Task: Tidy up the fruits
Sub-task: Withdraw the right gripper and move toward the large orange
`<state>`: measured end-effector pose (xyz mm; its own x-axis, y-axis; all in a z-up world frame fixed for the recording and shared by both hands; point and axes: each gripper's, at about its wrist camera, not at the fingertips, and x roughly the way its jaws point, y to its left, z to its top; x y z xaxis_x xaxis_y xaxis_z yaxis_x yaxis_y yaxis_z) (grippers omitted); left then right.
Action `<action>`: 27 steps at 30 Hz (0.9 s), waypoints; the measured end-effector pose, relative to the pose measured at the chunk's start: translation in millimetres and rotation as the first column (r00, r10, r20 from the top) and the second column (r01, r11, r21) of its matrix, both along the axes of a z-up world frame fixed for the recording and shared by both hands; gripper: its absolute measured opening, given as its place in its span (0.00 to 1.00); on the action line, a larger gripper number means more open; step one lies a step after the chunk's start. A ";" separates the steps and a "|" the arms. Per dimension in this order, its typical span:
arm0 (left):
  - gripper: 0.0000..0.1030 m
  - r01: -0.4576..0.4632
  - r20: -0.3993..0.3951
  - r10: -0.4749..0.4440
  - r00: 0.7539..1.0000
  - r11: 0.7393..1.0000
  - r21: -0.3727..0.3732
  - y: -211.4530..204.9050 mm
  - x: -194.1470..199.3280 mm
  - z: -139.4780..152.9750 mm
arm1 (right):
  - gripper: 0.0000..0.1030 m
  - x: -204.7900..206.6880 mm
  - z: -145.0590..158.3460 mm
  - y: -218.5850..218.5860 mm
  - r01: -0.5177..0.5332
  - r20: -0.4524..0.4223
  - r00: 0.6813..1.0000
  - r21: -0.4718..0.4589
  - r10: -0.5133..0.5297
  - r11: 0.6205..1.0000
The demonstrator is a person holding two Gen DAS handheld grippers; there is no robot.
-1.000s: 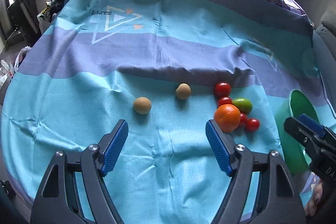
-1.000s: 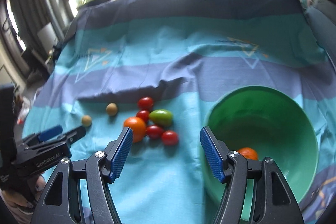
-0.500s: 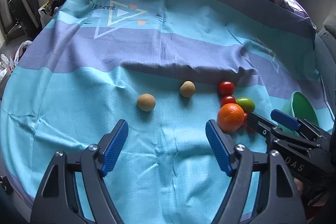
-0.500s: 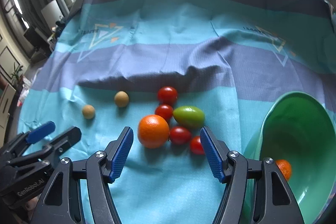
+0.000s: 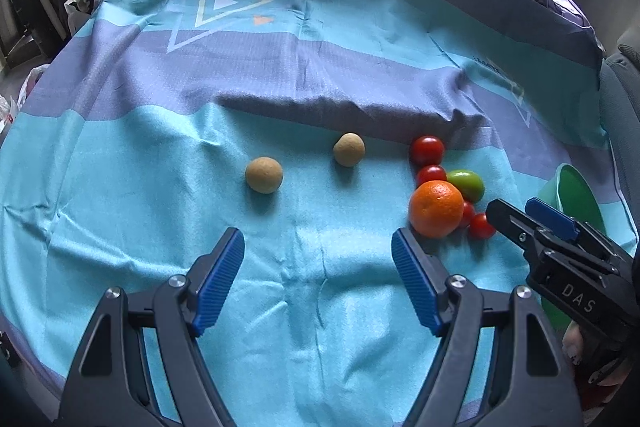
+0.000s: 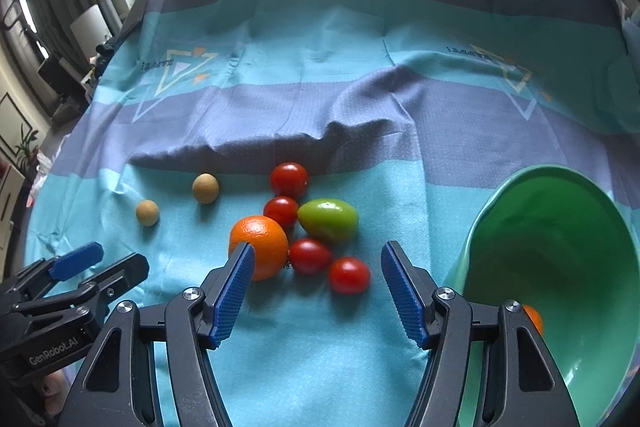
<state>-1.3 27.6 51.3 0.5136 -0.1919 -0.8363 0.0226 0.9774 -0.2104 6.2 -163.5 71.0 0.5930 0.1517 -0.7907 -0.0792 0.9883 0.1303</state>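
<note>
1. Left wrist view: the left claw [image 5: 318, 279] hangs wide open over the turquoise and purple striped cloth [image 5: 160, 155] and grips nothing — only bare fabric lies between its blue pads.
2. Ahead of it lie two tan round fruits, one nearer [image 5: 264, 175] and one farther [image 5: 349, 149], well apart from each other.
3. To the right sits a cluster: an orange [image 5: 436, 208] with red tomatoes [image 5: 427, 150] and a green fruit [image 5: 466, 184] packed just behind and beside it.
4. The right claw [image 5: 520, 219] reaches in from the right edge, its tips just beside the nearest red tomato; from here its opening cannot be judged. Behind it shows the rim of a green bowl [image 5: 576, 187].
5. Right wrist view: the right claw [image 6: 318, 291] is spread wide and empty, low over the cloth [image 6: 360, 39]. Its left pad overlaps the orange [image 6: 260, 243], and two red tomatoes, one darker [image 6: 310, 256] and one brighter [image 6: 349, 275], lie just ahead of the gap.
6. The green fruit [image 6: 328, 220] sits behind them, touching another tomato [image 6: 281, 211]; a fourth tomato [image 6: 289, 180] lies farther back.
7. The green bowl [image 6: 560, 227] stands tilted at the right — a small orange fruit [image 6: 534, 319] rests inside.
8. The left claw [image 6: 108, 267] shows at the lower left.
</note>
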 end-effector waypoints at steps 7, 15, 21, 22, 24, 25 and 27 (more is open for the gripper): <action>0.73 -0.038 0.029 0.038 0.999 0.999 -0.002 5.7 -2.5 5.5 | 0.65 -7.0 10.7 3.7 -0.075 0.053 0.996 0.079 0.071 0.994; 0.69 -0.046 0.051 0.045 0.998 0.999 0.019 6.4 -3.9 9.3 | 0.50 2.6 0.5 12.6 -0.094 0.003 0.996 0.153 0.094 0.984; 0.55 -0.050 0.062 0.047 0.997 0.997 0.053 6.5 -4.4 9.2 | 0.50 14.6 -4.9 27.9 -0.110 0.013 0.994 0.115 0.109 0.987; 0.54 -0.052 0.064 0.048 0.997 0.997 0.057 6.5 -4.7 9.1 | 0.49 17.9 -7.5 31.6 -0.112 0.003 0.994 0.107 0.112 0.988; 0.53 -0.056 0.062 0.052 0.997 0.996 0.066 7.6 -4.5 8.9 | 0.45 21.7 -12.2 36.0 -0.112 -0.003 0.994 0.085 0.113 0.990; 0.53 -0.058 0.060 0.054 0.997 0.996 0.066 8.3 -4.4 8.7 | 0.45 22.7 -14.3 38.3 -0.110 -0.003 0.994 0.066 0.110 0.992; 0.53 -0.059 0.050 0.056 0.997 0.996 0.061 9.9 -3.7 8.0 | 0.45 23.2 -17.6 41.6 -0.093 0.003 0.996 0.027 0.093 0.995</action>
<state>-5.0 37.5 59.3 0.5626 -0.1094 -0.8195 -0.0253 0.9885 -0.1494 29.3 -121.9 53.3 0.5765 0.2279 -0.7847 -0.1708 0.9727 0.1569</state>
